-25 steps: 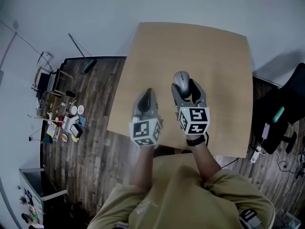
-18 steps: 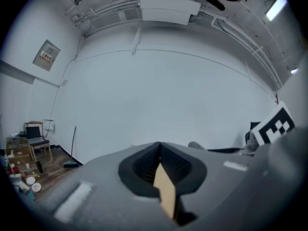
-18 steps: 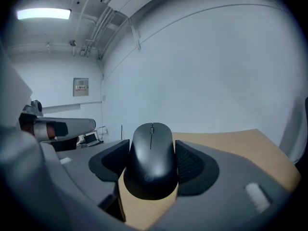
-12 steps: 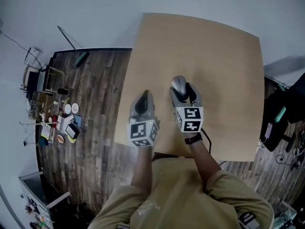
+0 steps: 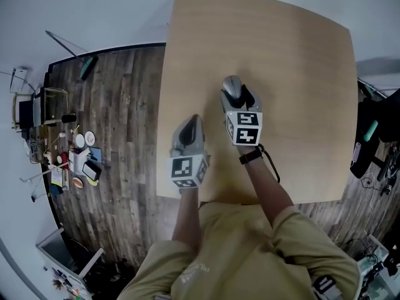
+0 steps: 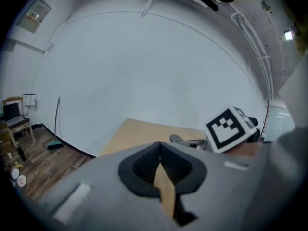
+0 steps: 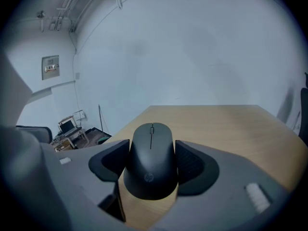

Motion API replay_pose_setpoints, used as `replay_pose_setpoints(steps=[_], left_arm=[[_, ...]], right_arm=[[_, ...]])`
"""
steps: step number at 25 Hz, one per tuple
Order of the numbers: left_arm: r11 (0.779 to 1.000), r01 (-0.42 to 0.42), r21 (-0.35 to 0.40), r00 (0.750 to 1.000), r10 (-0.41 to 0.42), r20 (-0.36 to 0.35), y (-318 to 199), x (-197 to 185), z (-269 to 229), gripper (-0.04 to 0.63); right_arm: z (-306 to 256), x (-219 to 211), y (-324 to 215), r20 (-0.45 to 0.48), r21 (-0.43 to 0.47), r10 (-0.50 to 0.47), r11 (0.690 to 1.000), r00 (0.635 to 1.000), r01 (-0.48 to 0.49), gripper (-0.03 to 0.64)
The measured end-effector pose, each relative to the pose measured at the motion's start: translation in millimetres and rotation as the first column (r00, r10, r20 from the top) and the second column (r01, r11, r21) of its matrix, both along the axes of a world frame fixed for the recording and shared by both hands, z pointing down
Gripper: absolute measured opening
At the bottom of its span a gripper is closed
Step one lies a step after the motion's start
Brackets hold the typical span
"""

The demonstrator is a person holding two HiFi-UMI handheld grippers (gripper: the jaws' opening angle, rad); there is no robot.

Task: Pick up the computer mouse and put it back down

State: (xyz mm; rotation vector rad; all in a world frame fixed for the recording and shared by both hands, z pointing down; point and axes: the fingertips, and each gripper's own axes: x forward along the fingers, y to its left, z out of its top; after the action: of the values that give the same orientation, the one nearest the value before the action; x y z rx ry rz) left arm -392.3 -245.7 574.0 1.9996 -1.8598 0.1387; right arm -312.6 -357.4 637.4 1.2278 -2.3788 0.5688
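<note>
A: Head view first. Where over the bench (image 5: 294,74)?

B: Above its middle, a little toward its left edge. Pinches the computer mouse (image 5: 232,85) by both flanks in the right tool (image 5: 237,97). Parks the left tool (image 5: 190,130) near the bench's near left corner, well apart from the mouse.

A: Left gripper view?

B: Shows the left tool (image 6: 159,147) pressed together at the tips, with nothing between and only bench (image 6: 139,131) beyond.

A: Right gripper view?

B: Confirms the pinch, with pads (image 7: 190,160) tight on either side of the mouse (image 7: 151,165) and its nose aimed at the bench's far edge. Cannot tell whether resting on the bench (image 7: 226,129) or just above it.

A: So the step looks like setting down — how to do it well?

B: Lower slowly and level, so as to land flat on the bench rather than nose first. Hold the squeeze until fully seated. Then spread evenly and back straight out — no dragging. Leave the left tool parked by its corner.
</note>
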Motion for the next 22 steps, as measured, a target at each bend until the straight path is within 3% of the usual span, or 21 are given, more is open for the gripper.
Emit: replay_pose_setpoints(steps=[6,14,17,19,22], left_arm=[[0.999,-0.003,-0.053,1.0,0.002,-0.022,-7,-19,34,0.0],[0.995,0.037,-0.096,0.998,-0.041,-0.038,-4,-37,53,0.0],[0.995,0.042,-0.092,0.998,-0.046,-0.045,-3,-36,51,0.0],[0.996,0.038,-0.08,0.998,-0.042,-0.043,-4,-31,45,0.0],[0.998,0.027,-0.059,0.999,-0.03,-0.038,-3,-22,30,0.0]], right_arm=[[64,-21,-34,-0.058,-0.065,0.027,0.997,0.998,-0.031,0.299],[120,-17,-41,-0.163,-0.152,0.071,0.984,0.984,-0.096,0.301],[121,-20,-42,-0.137,-0.141,0.089,0.984,0.986,-0.109,0.306],[113,-19,-42,-0.1,-0.133,0.086,0.986,0.991,-0.099,0.372],[87,-10,-35,-0.074,-0.102,0.078,0.991,0.994,-0.085,0.371]])
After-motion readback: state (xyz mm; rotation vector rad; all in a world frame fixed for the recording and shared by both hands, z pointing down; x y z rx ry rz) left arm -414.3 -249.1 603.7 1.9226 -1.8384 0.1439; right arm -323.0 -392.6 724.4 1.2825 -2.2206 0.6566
